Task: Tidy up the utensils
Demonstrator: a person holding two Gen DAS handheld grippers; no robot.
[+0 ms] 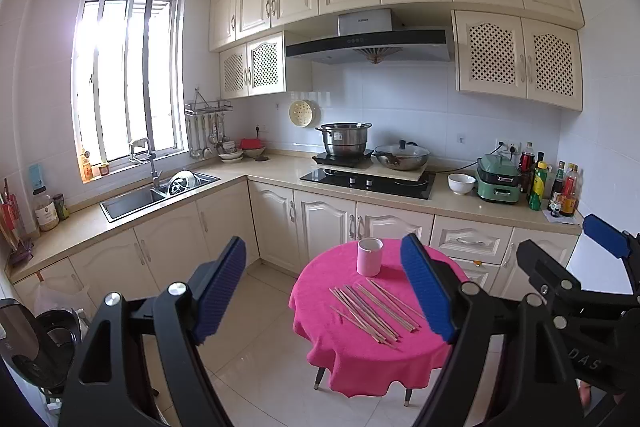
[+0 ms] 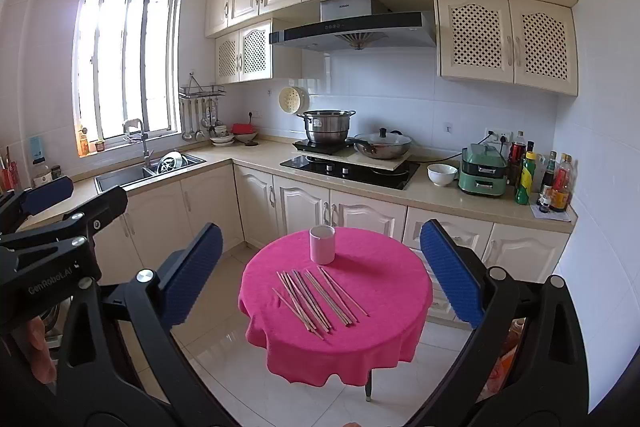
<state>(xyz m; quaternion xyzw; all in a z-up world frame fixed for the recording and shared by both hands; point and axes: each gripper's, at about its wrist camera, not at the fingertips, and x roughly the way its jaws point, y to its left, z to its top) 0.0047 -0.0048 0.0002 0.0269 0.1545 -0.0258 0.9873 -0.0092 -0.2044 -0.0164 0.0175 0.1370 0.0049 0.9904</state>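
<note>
Several wooden chopsticks point(image 1: 374, 309) lie side by side on a small round table with a pink cloth point(image 1: 348, 359). A pale pink cup point(image 1: 369, 256) stands upright behind them, empty as far as I can see. The same chopsticks point(image 2: 318, 297), cup point(image 2: 322, 244) and pink cloth point(image 2: 372, 343) show in the right wrist view. My left gripper point(image 1: 324, 291) is open and empty, held back from the table and above it. My right gripper point(image 2: 320, 275) is open and empty, at a similar distance. Each gripper shows at the edge of the other's view.
Cream cabinets and a beige counter point(image 1: 280, 167) run behind the table, with a sink point(image 1: 152, 195), a hob with a pot point(image 1: 344, 139) and wok, a white bowl point(image 1: 461, 183), a green appliance and bottles. Tiled floor point(image 1: 256, 355) surrounds the table.
</note>
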